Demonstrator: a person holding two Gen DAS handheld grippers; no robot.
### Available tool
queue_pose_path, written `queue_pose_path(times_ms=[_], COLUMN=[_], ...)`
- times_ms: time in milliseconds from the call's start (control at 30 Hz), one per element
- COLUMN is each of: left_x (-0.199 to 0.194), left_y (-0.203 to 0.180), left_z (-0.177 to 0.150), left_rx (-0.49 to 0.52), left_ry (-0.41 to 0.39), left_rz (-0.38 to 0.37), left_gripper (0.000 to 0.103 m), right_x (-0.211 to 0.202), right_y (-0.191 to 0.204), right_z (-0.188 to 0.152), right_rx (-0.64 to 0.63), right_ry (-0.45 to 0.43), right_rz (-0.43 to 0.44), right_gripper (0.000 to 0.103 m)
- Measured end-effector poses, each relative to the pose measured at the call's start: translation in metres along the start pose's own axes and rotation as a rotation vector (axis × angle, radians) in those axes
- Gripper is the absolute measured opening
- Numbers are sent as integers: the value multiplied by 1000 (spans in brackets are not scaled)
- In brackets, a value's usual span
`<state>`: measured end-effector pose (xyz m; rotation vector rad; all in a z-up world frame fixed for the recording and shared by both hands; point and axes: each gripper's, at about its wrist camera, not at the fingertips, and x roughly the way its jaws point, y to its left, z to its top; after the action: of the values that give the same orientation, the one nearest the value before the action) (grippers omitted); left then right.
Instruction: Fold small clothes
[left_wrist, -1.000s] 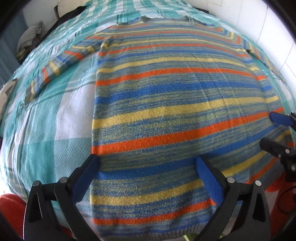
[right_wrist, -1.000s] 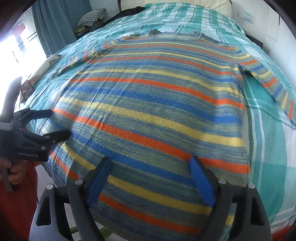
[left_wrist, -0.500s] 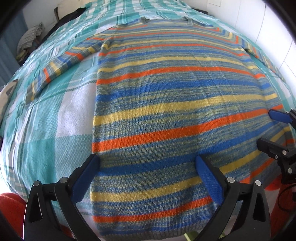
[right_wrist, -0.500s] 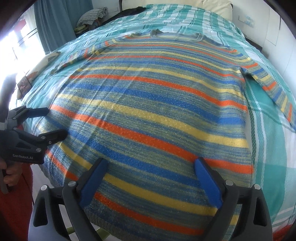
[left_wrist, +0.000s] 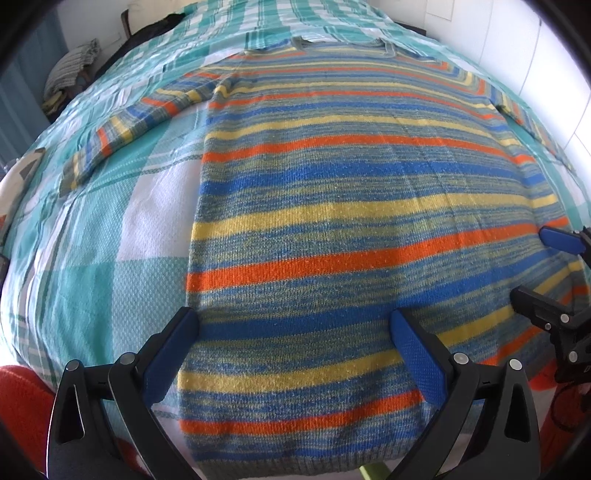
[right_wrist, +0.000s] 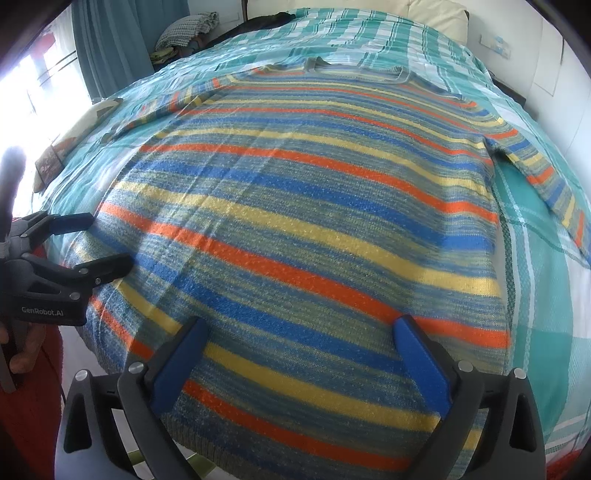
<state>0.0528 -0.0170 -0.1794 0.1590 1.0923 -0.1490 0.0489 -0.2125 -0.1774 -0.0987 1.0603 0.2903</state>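
The striped sweater (left_wrist: 347, 236) lies spread flat on the checked bedspread (left_wrist: 92, 258), unfolded. Both the left gripper (left_wrist: 295, 354) and the right gripper (right_wrist: 299, 365) hover wide, empty, above its near hem; the right's jaws have just been opening. Next likely comes gripping an edge.

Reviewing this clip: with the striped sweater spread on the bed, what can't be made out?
- Sweater hem: left wrist view, bottom edge crops it.
- Far sleeve cuff: right wrist view, frame edge cuts it.
- Clothes pile: right wrist view, too small.
- Left tongs: right wrist view, partly cropped.
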Motion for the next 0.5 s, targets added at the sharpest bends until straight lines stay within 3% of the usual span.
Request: queue_pose_path(times_ms=[267, 500], left_x=[3, 3], left_y=[4, 1], left_z=[3, 2], left_rx=[31, 47], left_ry=[8, 4], left_rz=[-44, -38], left_gripper=[103, 103], right_x=[2, 3], right_y=[1, 3], right_z=[1, 0], right_rx=[-4, -6], right_ry=[8, 5], right_rz=[-7, -13], right_gripper=[103, 103])
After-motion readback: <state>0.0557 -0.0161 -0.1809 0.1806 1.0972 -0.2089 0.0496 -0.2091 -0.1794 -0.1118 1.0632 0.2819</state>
